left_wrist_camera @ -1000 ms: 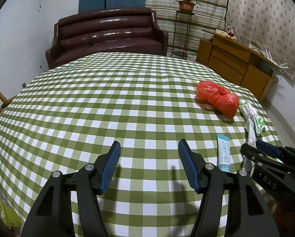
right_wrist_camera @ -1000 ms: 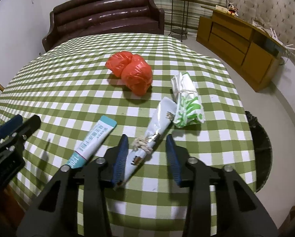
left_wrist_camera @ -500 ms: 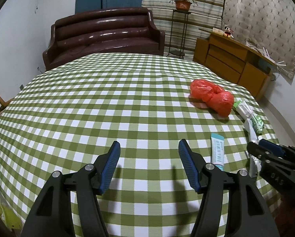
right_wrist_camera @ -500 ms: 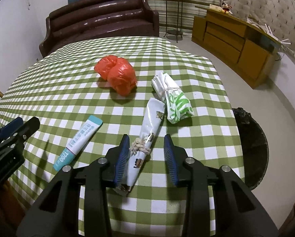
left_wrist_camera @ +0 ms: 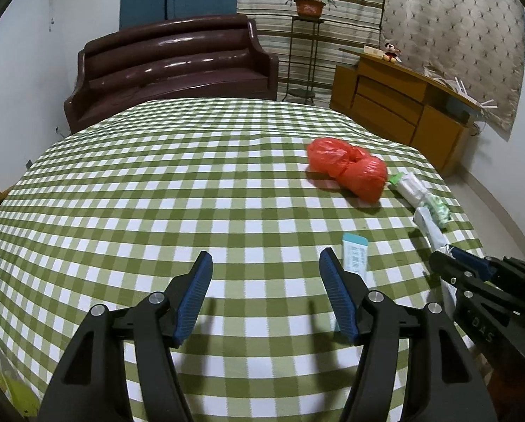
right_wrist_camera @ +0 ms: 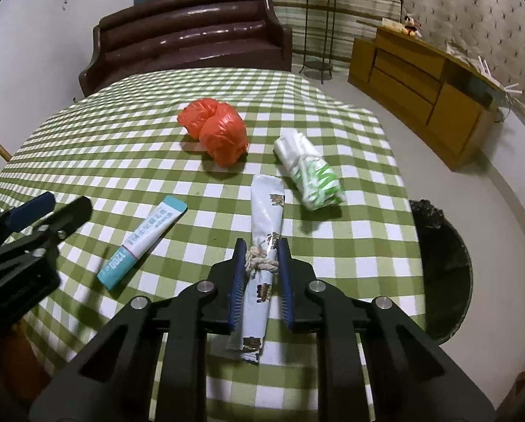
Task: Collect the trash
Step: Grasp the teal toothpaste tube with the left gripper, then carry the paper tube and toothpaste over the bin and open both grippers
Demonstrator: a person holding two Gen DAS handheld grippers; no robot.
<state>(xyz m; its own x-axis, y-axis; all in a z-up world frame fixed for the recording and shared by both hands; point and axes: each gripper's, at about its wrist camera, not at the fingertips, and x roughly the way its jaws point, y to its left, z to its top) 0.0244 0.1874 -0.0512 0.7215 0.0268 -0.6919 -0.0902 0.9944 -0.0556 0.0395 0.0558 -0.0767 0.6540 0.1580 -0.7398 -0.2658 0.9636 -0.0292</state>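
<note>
Right gripper (right_wrist_camera: 260,263): jaws have just closed, now pinching a long wrapper (right_wrist_camera: 264,246) at its string-tied middle, over the near edge of the checked tablecloth (right_wrist_camera: 121,147). Left gripper (left_wrist_camera: 266,295): jaws spread, nothing between them, hovering above bare cloth. Also on the cloth: a teal sachet (right_wrist_camera: 141,242) left of the wrapper, a red bag (right_wrist_camera: 215,132) farther back, a green-and-white packet (right_wrist_camera: 309,176) beside it. A black bin (right_wrist_camera: 441,270) stands on the floor to the right, off the table's edge.

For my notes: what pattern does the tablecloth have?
Green and white checks on the tablecloth, clearest in the left wrist view.
</note>
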